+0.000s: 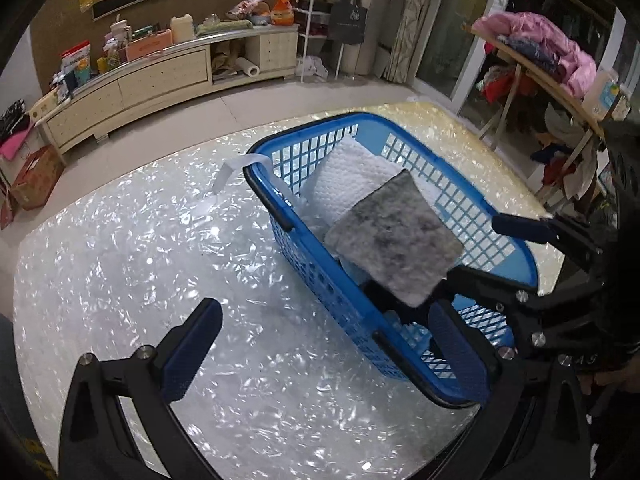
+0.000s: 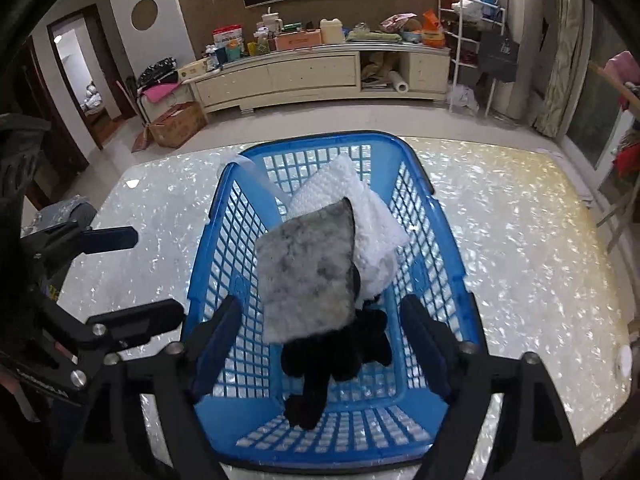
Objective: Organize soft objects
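Observation:
A blue plastic basket (image 1: 280,216) (image 2: 448,256) stands on the shiny white table. In it lie a grey fuzzy square pad (image 1: 394,236) (image 2: 306,272), a white knitted cloth (image 1: 352,176) (image 2: 360,208) and a black glove (image 2: 332,356). My right gripper (image 2: 324,332) is open above the basket's near end, with the grey pad loose between its fingers and touching neither. It also shows in the left wrist view (image 1: 476,248). My left gripper (image 1: 324,344) is open and empty beside the basket's left rim; it also shows in the right wrist view (image 2: 152,272).
The pearly white table (image 1: 120,264) (image 2: 540,248) spreads around the basket. A white strip (image 1: 236,168) hangs over the basket's far rim. A cream cabinet (image 2: 304,72), shelves and a cardboard box (image 2: 176,124) stand beyond on the floor.

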